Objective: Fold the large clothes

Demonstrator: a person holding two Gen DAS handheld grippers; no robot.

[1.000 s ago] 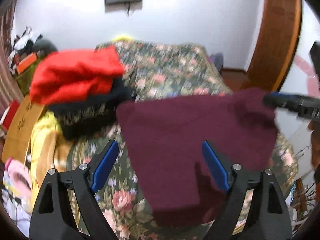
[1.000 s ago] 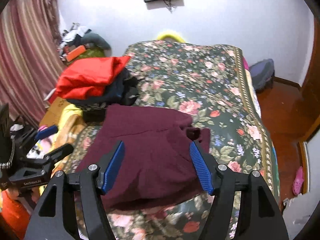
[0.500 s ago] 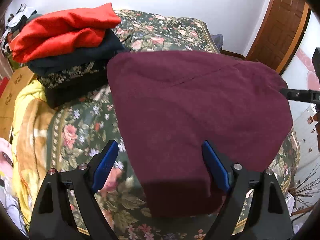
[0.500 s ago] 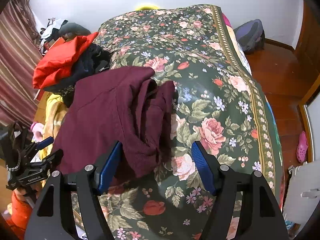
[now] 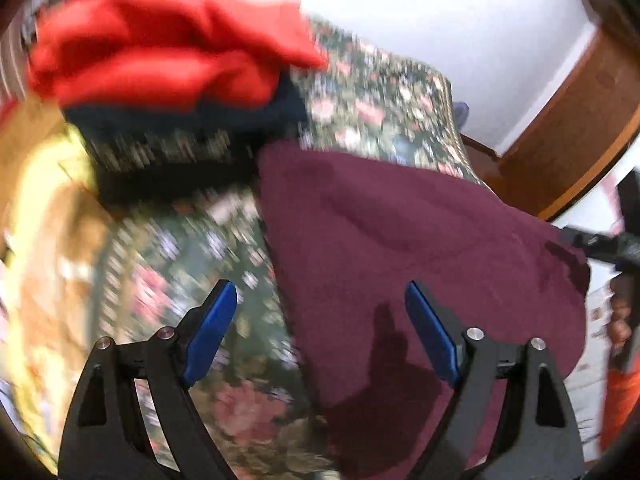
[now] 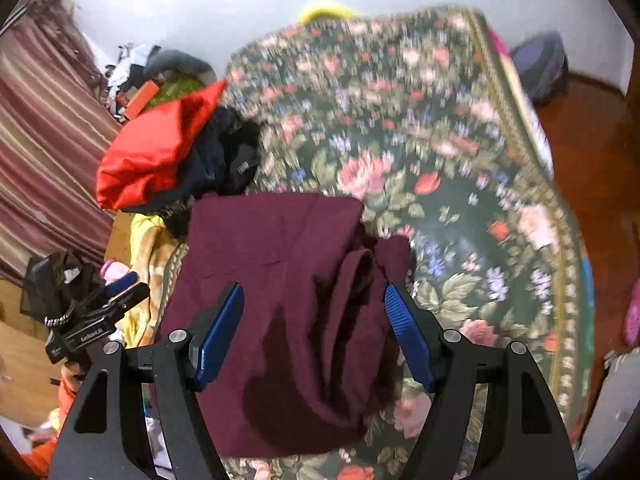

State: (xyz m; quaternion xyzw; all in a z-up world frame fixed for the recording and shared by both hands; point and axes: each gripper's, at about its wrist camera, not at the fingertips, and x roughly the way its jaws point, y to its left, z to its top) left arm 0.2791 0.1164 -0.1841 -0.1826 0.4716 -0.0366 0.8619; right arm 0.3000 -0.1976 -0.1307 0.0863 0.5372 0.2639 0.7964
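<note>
A maroon garment [image 5: 400, 232] lies folded on the floral bedspread [image 5: 380, 112] near the bed's front corner. My left gripper [image 5: 319, 288] hovers open over its left edge, with bedspread under one finger and maroon cloth under the other. In the right wrist view the same garment [image 6: 272, 248] shows a bunched fold on its right side. My right gripper [image 6: 314, 289] stands open above it, jaws still widening, pads off the cloth. Each gripper appears at the edge of the other's view: the left gripper [image 6: 100, 316] and the right gripper [image 5: 604, 244].
A stack of folded clothes, red on top [image 5: 168, 40] [image 6: 152, 152] over dark ones, sits on the bed behind the garment. Yellow bedding [image 5: 48, 240] hangs at the left side. Striped curtain [image 6: 40, 128], clutter and a wooden door [image 5: 580, 128] surround the bed.
Both hands have dropped and swung closer over the maroon garment, and both views have rolled. The garment stays on the bed. The right jaws stand slightly wider.
</note>
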